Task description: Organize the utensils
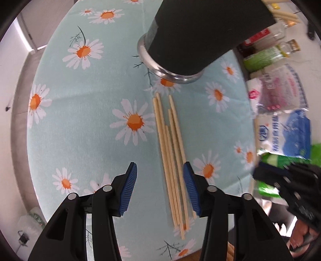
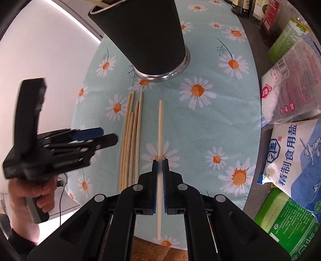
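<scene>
Several pale wooden chopsticks (image 1: 170, 152) lie side by side on the daisy tablecloth (image 1: 90, 104), tips toward a tall black utensil holder (image 1: 192, 36) with a metal base. My left gripper (image 1: 160, 164) hangs open above their near half, its right blue pad close to the outermost stick, nothing pinched. In the right wrist view the bundle (image 2: 130, 140) lies left of my right gripper (image 2: 160, 160), which is shut on a single chopstick (image 2: 160, 124) pointing toward the holder (image 2: 148, 36). The left gripper (image 2: 90, 136), held by a hand, shows at the left.
Bags of salt (image 2: 297, 152), a green packet (image 2: 286, 226) and other pouches line the right side of the cloth. Dark bottles (image 2: 260, 12) stand at the far right. The right gripper (image 1: 280, 176) appears blurred at the left view's right edge. The table's near edge (image 2: 160, 251) is close.
</scene>
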Motion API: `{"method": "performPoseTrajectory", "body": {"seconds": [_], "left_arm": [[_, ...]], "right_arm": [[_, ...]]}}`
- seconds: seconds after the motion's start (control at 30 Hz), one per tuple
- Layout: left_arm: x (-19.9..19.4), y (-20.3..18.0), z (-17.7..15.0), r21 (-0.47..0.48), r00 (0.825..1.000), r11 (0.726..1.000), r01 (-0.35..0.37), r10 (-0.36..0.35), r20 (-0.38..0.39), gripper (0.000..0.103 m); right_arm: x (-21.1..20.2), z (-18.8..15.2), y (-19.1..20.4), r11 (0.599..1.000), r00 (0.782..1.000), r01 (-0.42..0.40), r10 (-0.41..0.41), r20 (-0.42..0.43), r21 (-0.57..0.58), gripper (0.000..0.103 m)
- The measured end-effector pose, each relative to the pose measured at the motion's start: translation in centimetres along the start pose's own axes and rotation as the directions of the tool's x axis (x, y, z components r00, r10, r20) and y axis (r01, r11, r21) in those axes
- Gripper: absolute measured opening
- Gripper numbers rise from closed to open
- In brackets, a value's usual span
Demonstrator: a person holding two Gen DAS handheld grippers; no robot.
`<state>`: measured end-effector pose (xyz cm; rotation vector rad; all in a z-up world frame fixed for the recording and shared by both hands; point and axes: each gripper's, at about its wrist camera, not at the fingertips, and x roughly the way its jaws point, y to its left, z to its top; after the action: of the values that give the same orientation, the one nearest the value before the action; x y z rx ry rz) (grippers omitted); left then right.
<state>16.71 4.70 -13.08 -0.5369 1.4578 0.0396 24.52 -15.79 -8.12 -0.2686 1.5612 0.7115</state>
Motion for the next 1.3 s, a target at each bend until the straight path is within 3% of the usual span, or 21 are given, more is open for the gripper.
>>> {"method": "performPoseTrajectory", "body": {"seconds": [0.1,0.33,0.67,1.03,1.3], "left_arm": [[0.7,-0.6,0.5,-0.022,0.999,0.998,-0.053,0.053,-0.012,0.044],[1.9,-2.0,1.0,-0.020,0.985,0.985,-0.173,0.172,-0.018,0.030],[2.9,-3.3,1.0,-0.022,0.971,0.971,-0.237,0.237,-0.018,0.023],[3.2,-3.8,1.0,-0.014,0.978,0.978,-0.209,0.209,-0.006,0.001],[2.9,-3.6,0.9,-0.021,0.983,0.982,-0.186,0.186,0.006,0.000]], "right_arm": [[-0.2,-0.3,-0.1,0.999,0.999,-0.035,0.035,0.010,-0.008,0.006],[-1.3,-1.0,-1.4,0.995,0.995,-0.094,0.095,0.027,-0.023,0.006],[-1.8,-1.4,-2.1,0.992,0.991,-0.125,0.127,0.037,-0.033,0.006],[-1.6,-1.2,-2.5,0.989,0.989,-0.143,0.144,0.040,-0.027,0.006],[-2.0,-1.3,-2.3,0.989,0.988,-0.143,0.145,0.049,-0.030,0.006]]}}
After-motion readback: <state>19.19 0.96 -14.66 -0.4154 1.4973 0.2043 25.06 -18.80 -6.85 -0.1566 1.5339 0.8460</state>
